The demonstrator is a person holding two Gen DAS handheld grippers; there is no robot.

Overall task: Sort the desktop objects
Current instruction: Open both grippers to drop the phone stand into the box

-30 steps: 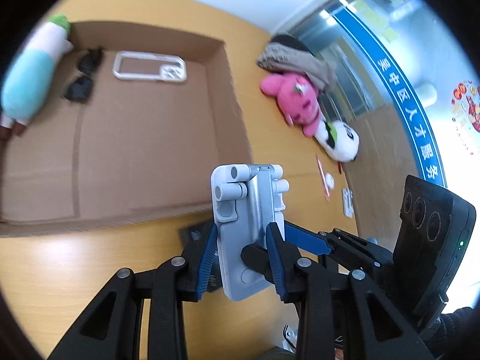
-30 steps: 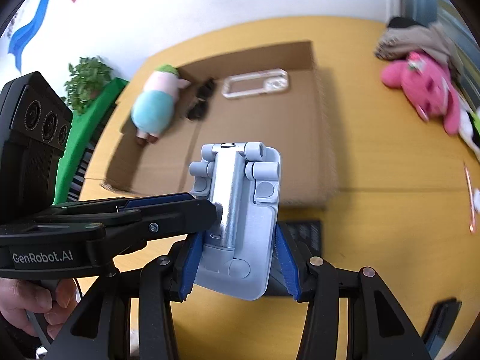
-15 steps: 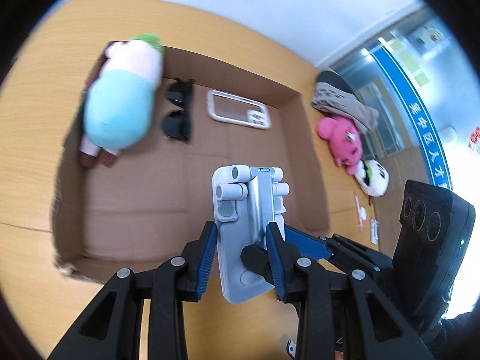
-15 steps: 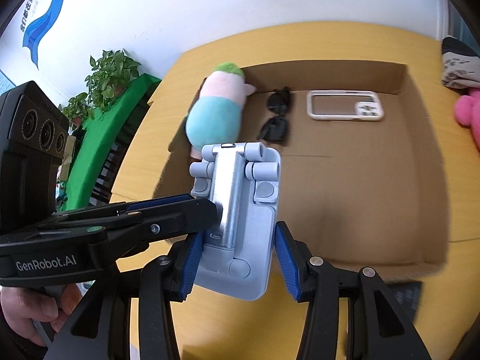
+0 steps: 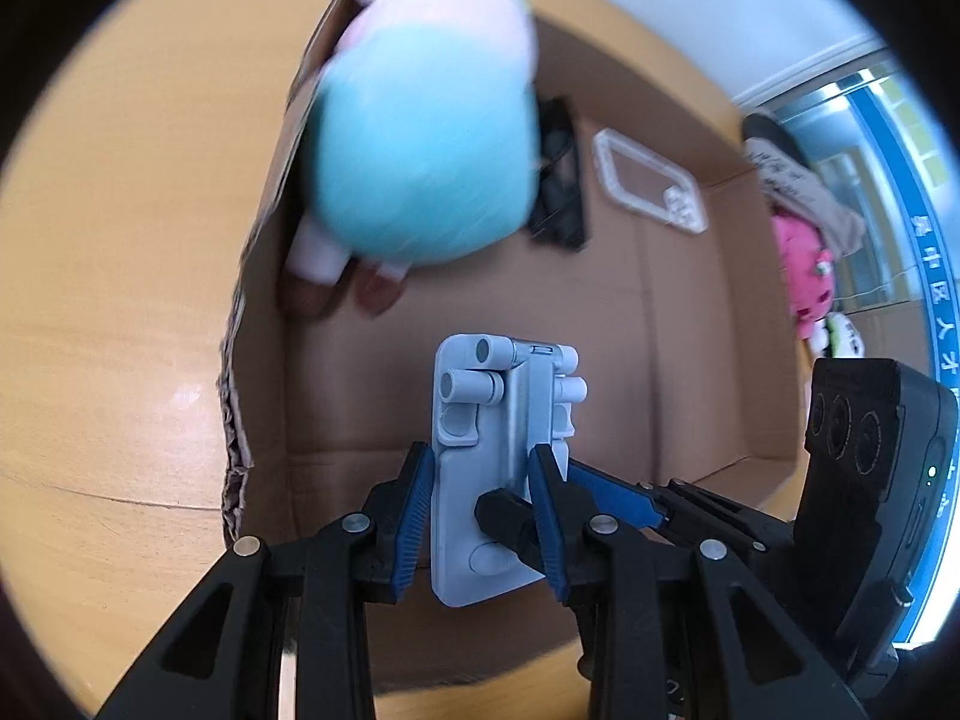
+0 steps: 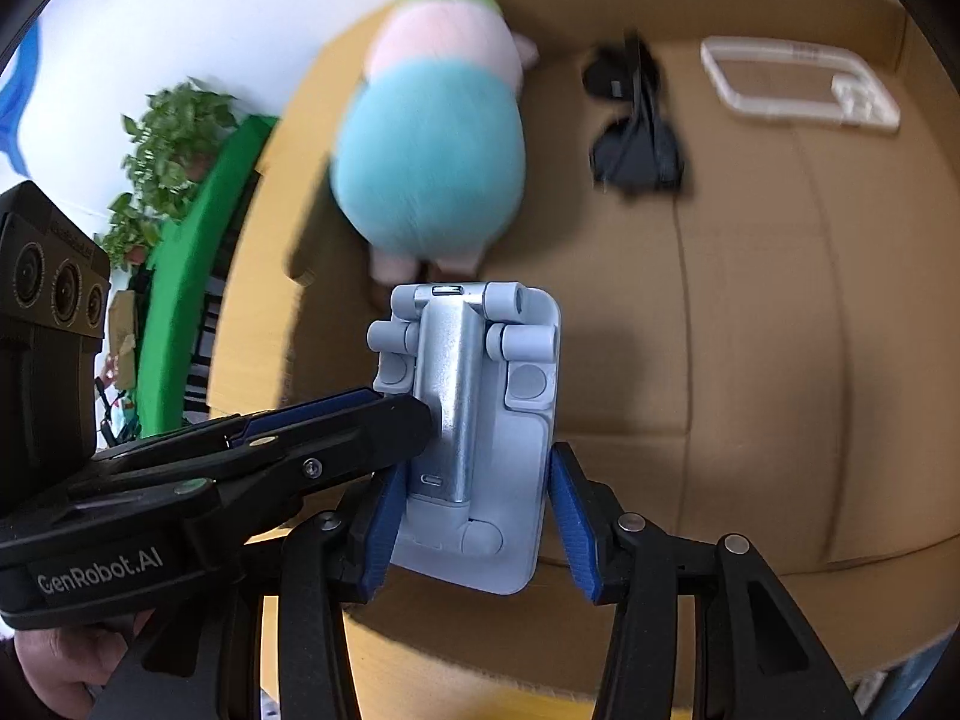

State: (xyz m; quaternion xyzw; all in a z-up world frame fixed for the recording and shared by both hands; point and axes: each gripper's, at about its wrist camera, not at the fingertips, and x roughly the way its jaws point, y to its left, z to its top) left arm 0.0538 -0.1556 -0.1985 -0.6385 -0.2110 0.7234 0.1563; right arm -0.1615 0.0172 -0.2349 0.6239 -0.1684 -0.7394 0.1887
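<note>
I see both black two-finger grippers with blue pads closed on one pale grey folding phone stand (image 5: 504, 468). My left gripper (image 5: 480, 516) clamps its lower sides, pads (image 5: 414, 516) pressed flat. My right gripper (image 6: 471, 516) grips the same body from the crossing angle, fingers level. A bare hand (image 6: 54, 672) holds the left handle at frame bottom.

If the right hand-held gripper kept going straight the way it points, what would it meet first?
Probably the bare floor of the brown cardboard box, led by the grey folding phone stand it grips; depth is uncertain.
</note>
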